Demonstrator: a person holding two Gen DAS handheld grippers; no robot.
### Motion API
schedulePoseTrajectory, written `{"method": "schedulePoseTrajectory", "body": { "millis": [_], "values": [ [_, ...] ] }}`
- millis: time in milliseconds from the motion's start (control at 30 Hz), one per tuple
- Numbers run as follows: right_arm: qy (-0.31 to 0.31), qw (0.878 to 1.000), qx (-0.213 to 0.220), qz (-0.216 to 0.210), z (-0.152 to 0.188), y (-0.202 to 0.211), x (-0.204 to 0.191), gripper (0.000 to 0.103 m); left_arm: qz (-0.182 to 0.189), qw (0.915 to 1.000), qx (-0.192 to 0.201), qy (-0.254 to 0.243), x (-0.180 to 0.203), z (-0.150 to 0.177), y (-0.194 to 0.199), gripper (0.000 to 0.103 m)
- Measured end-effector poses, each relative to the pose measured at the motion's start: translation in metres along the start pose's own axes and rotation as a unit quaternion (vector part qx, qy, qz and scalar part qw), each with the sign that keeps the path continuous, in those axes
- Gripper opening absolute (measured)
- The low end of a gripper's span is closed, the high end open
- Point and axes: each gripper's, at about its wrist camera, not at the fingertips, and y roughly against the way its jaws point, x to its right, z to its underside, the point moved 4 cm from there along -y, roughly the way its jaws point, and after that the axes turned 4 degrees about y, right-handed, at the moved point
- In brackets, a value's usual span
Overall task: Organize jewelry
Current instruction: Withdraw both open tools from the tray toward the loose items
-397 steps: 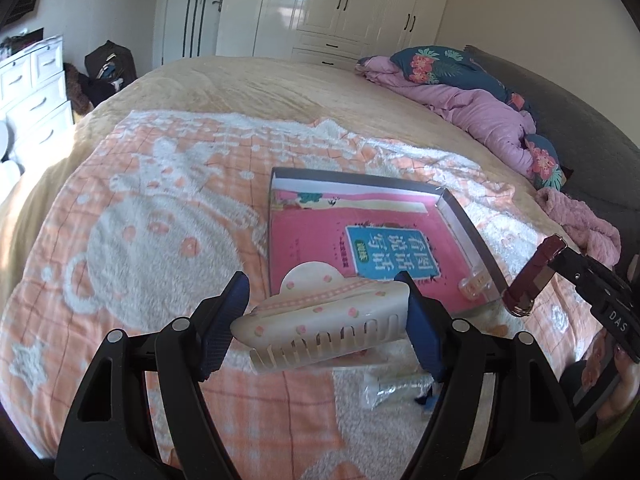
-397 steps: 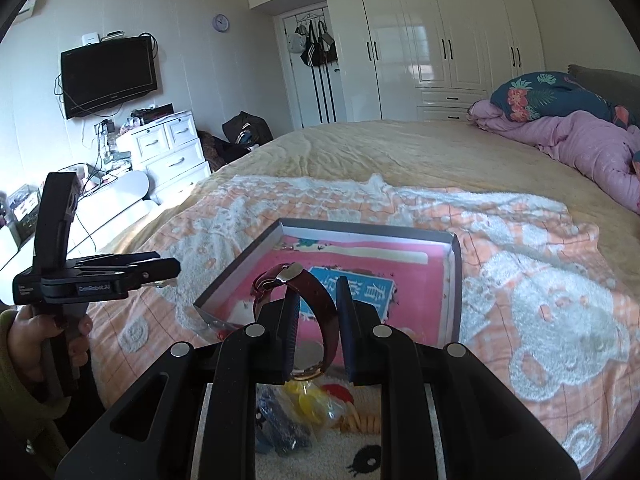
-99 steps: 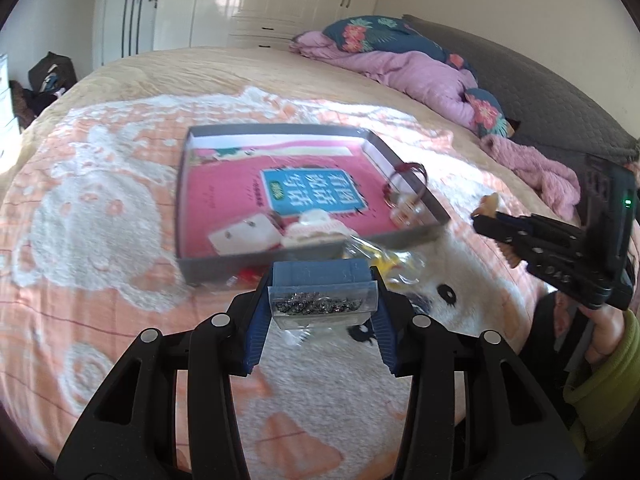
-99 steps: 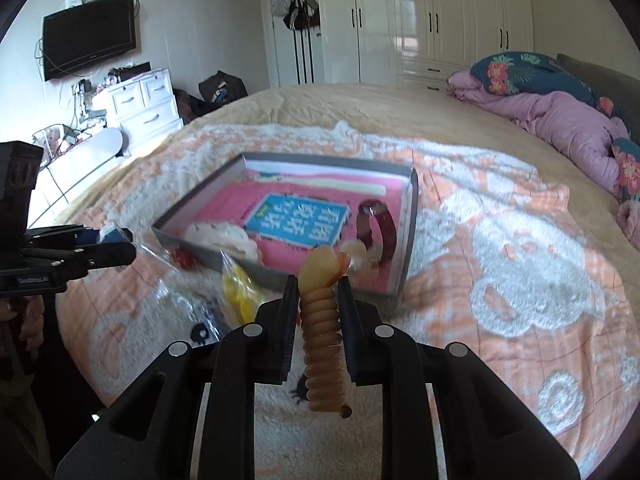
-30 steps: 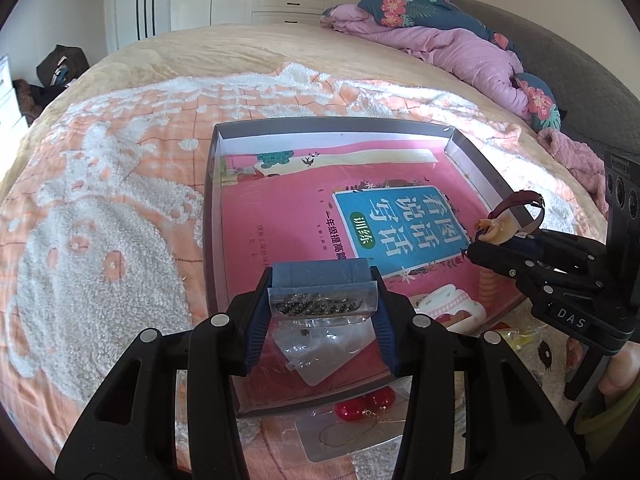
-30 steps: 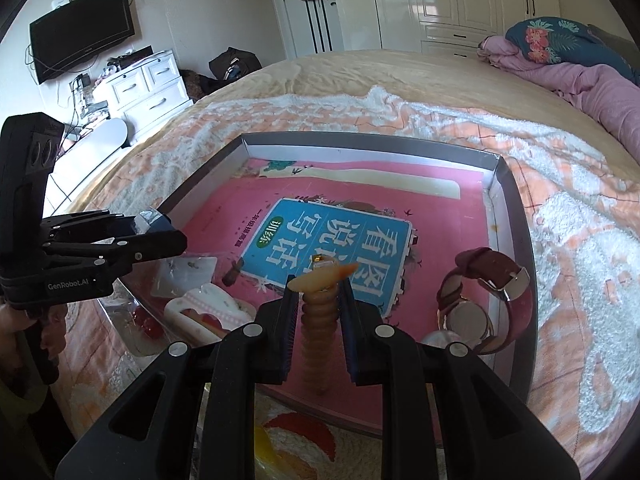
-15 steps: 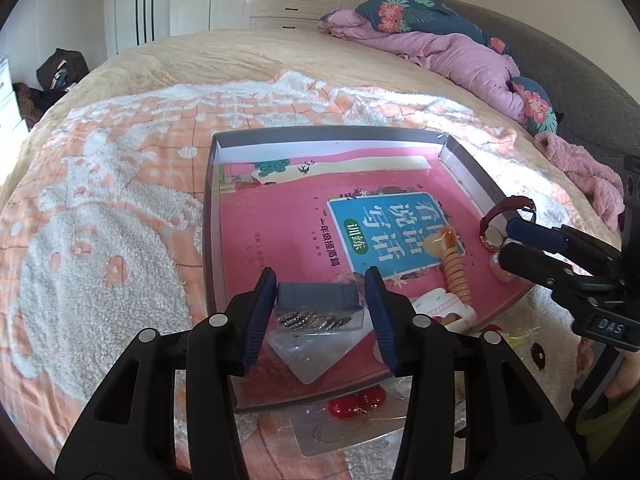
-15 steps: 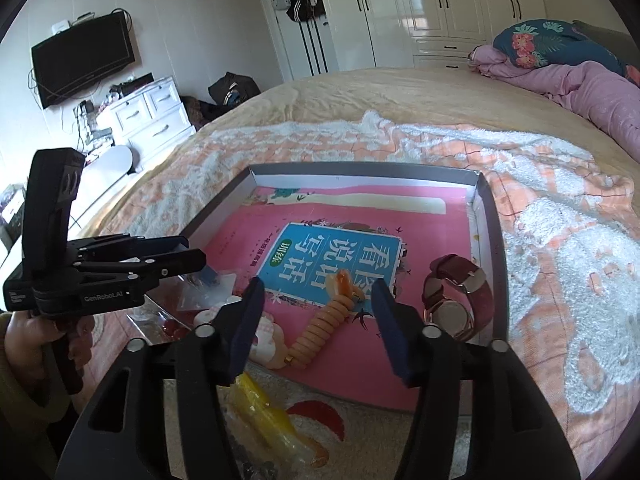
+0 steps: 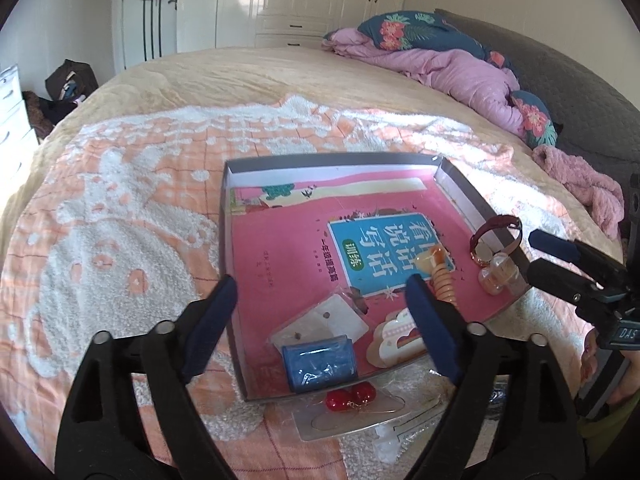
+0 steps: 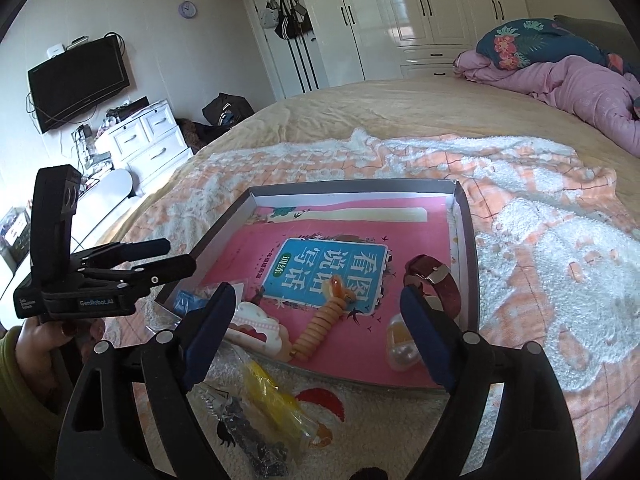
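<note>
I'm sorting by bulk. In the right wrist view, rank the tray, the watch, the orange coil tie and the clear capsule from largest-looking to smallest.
1. Tray, by far the largest.
2. Orange coil tie and watch: they look about alike, so I won't rank them; the right finger also hides part of the watch.
3. Clear capsule, smallest, though nearest the camera.

My views are bright with daylight; glare hits the wardrobe doors (image 10: pixel 400 12). Fisheye bends edges, and the corners look perhaps slightly soft.
</note>
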Motion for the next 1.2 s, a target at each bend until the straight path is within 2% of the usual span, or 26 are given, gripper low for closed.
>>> {"method": "schedulePoseTrajectory", "body": {
  "millis": [100, 433, 1200],
  "values": [
    [0.000, 1.000, 0.002, 0.002, 0.000, 0.003, -0.001, 0.089, -0.004, 0.9999, 0.009, 0.005, -0.001, -0.002, 0.008, 0.094],
    [0.001, 1.000, 0.021, 0.010, -0.004, 0.020, -0.005, 0.094, -0.031, 0.9991, 0.028, 0.010, -0.006, -0.003, 0.030, 0.094],
    [0.022, 0.998, 0.060, 0.012, -0.011, 0.073, -0.027, 0.094, -0.036, 0.9957, 0.082, 0.024, -0.001, -0.001, 0.094, 0.094]
  ]
}}
